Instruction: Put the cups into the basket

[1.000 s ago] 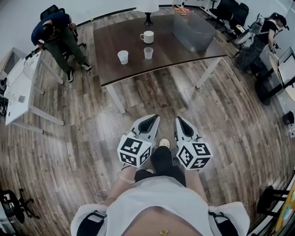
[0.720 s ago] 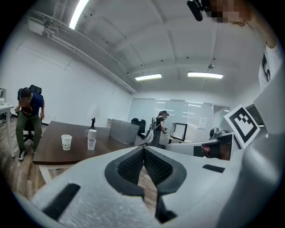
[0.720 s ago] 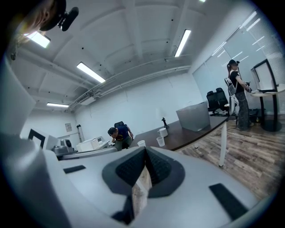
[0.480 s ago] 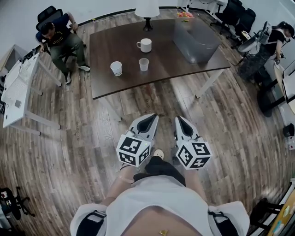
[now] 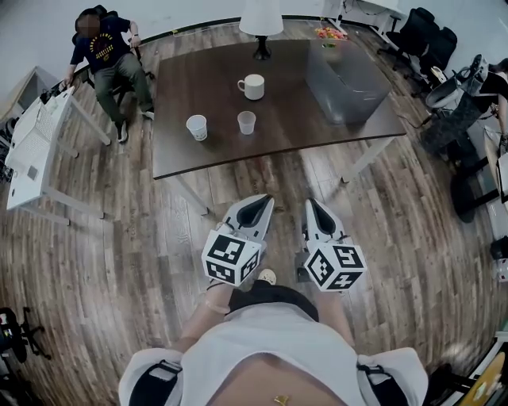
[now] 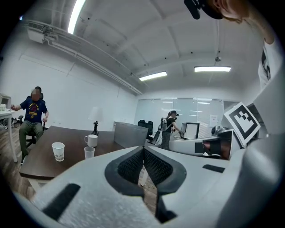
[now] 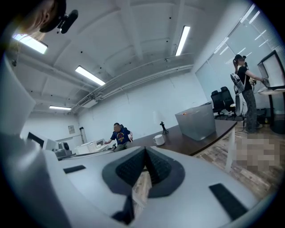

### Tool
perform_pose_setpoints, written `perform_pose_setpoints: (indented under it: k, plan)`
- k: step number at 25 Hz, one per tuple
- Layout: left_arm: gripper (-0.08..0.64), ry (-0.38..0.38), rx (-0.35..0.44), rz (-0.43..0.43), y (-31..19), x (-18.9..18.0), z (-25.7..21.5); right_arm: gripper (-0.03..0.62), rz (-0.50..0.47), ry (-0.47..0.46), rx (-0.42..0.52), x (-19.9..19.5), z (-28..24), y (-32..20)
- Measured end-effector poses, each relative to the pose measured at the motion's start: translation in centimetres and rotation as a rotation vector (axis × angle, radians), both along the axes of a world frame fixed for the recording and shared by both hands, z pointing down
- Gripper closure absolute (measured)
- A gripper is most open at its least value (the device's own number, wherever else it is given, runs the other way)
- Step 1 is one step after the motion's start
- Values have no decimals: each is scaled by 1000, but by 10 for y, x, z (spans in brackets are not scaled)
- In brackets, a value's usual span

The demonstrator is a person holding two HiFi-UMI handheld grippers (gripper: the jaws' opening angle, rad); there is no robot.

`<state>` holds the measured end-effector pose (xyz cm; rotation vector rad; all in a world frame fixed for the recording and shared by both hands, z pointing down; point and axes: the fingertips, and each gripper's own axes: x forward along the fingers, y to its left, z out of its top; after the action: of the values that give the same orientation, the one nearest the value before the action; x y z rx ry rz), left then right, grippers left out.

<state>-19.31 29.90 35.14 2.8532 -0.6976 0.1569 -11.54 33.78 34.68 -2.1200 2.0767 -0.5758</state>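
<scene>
1. The person holds both tools low and side by side above the wooden floor (image 5: 119, 238), and they point toward a dark brown table (image 5: 202, 83).
2. The left gripper (image 5: 255, 204) has its jaws pressed together with nothing between them. The right gripper (image 5: 316, 208) is closed in the same way and is also empty.
3. Three cups stand upright on the table ahead of the tools, none touching another.
   - The paper cup (image 5: 196, 127) is white with a small print. It is ahead and to the left of the left gripper.
   - The clear plastic cup (image 5: 247, 122) is near it, almost straight ahead of the left gripper.
   - The white mug (image 5: 254, 86) stands farther behind these two, and its handle is turned to the left.
4. The basket (image 5: 345, 75) is a grey, half-transparent box. It is ahead and to the right of the right gripper, on the right part of the table and well apart from the cups.
5. A lamp (image 5: 260, 20) stands at the far edge of the table, behind the mug.
6. The near edge of the table runs between the tools and the cups, and a bare strip of tabletop lies before the cups. A white table leg (image 5: 193, 194) stands under the near left corner.
7. Open floor lies between the tools and this edge.
8. Far to the left of the left gripper are a white desk (image 5: 32, 151) and a seated person (image 5: 107, 55). Far to the right of the right gripper are office chairs (image 5: 432, 40).
</scene>
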Motion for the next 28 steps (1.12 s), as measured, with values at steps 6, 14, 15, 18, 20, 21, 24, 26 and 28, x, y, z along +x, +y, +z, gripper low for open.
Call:
perform_pose_setpoints:
  k: [6,14,15,18,20,21,24,26,28]
  plan:
    - [549,-18,-21,-4,-2,12,12,580,-16,-41,-17,7,15,0]
    - [549,-32,-40,20,-4,34,17,580,4,-72,-46,25,27,5]
    - [549,-30,-40,24,-6,37,17,580,8,-71,-45,28,26,3]
    - [548,-18,-37,30,-17,49,13,580,22,-66,-41,40,24,-5]
    - [548,-8,-35,37,-25,59,10,580,28,-58,-40,50,21,-12]
    - [549,-5,-31,42,-29,64,8,580,30,-53,-39,54,20,-16]
    - [548,0,-21,53,-41,76,5,580,28,-37,-35,62,18,-31]
    - [548,6,-28,57,-51,82,7,580,19,-32,-38,63,19,-42]
    - [548,11,-39,56,-63,88,10,580,7,-31,-47,65,22,-55]
